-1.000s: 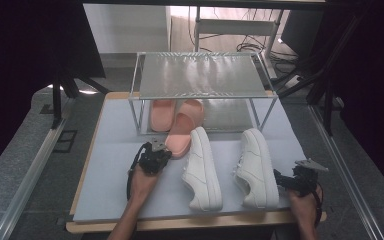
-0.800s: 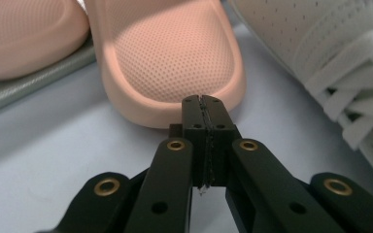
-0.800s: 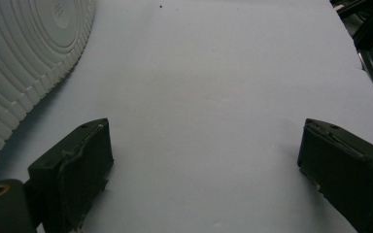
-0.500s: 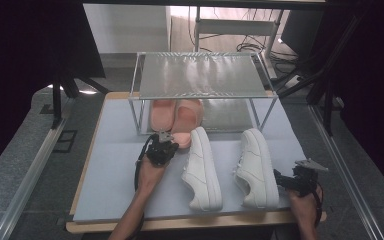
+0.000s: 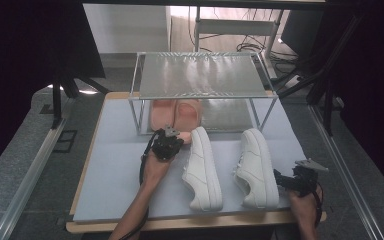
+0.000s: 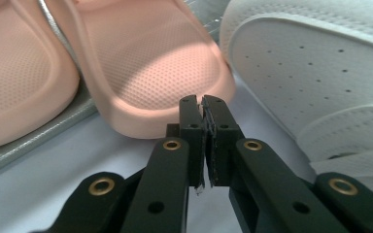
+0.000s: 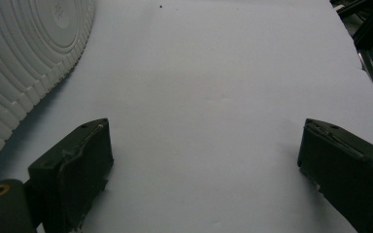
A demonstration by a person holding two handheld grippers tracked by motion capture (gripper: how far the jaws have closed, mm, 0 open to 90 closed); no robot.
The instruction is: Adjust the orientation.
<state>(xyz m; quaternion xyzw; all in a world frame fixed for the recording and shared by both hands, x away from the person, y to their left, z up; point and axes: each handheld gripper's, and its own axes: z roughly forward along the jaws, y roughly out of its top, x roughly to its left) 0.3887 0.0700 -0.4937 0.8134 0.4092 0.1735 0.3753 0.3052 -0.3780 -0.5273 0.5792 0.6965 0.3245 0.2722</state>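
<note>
Wire-mesh two-tier metal shoe rack [image 5: 200,75]: lower tier holds a pair of pink foam slippers [image 5: 176,114].
Left gripper [image 6: 203,104]: jaws clenched, empty, tips at right slipper's toe.
Right gripper [image 7: 204,160]: jaws released, beside white leather sneaker [image 5: 256,167] on grey table mat [image 5: 115,165].

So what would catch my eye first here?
Probably the two white sneakers lying side by side on the grey table. Just behind them, a pair of pink slippers sits under a metal rack, with the left gripper shut, right at the nearer slipper's edge.
</note>
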